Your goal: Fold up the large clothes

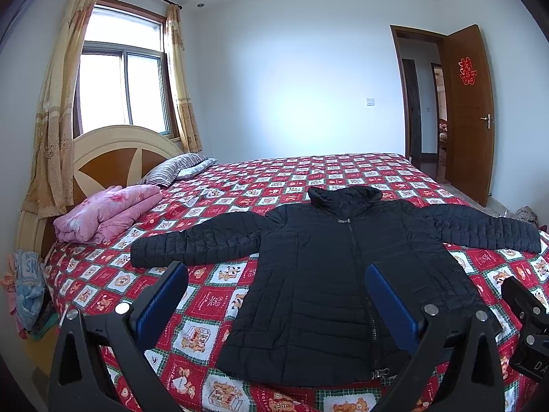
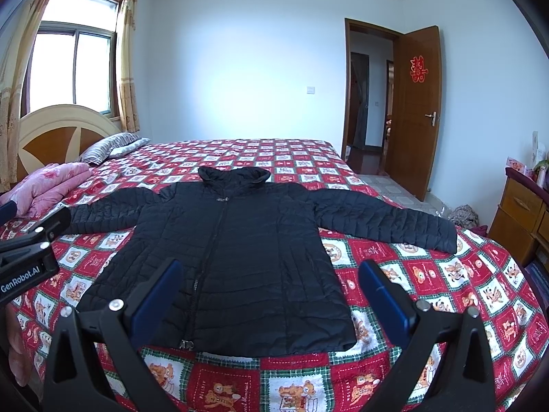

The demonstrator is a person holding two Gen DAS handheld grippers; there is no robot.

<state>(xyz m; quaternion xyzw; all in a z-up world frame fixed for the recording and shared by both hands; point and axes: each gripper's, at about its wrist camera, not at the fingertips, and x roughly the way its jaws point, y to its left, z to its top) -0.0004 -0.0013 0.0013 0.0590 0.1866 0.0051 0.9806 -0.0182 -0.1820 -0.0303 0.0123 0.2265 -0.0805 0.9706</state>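
Note:
A black quilted hooded jacket (image 1: 319, 274) (image 2: 236, 257) lies flat on the bed, front up, zipped, with both sleeves spread out sideways and the hem nearest me. My left gripper (image 1: 274, 288) hovers open above the hem's left part, holding nothing. Its blue pads (image 1: 161, 295) stand wide apart. My right gripper (image 2: 271, 288) is open too, above the hem's right part, and nothing is held between its blue pads (image 2: 384, 295). The right gripper's body (image 1: 525, 312) shows at the right edge of the left wrist view. The left gripper's body (image 2: 31, 250) shows at the left edge of the right wrist view.
The bed carries a red, white and green checked quilt (image 1: 212, 295) (image 2: 411, 267). A folded pink blanket (image 1: 106, 216) and a striped pillow (image 1: 171, 171) lie by the headboard (image 1: 113, 158). A wooden door (image 2: 415, 110) stands open at the right; a wooden cabinet (image 2: 521, 213) stands beside the bed.

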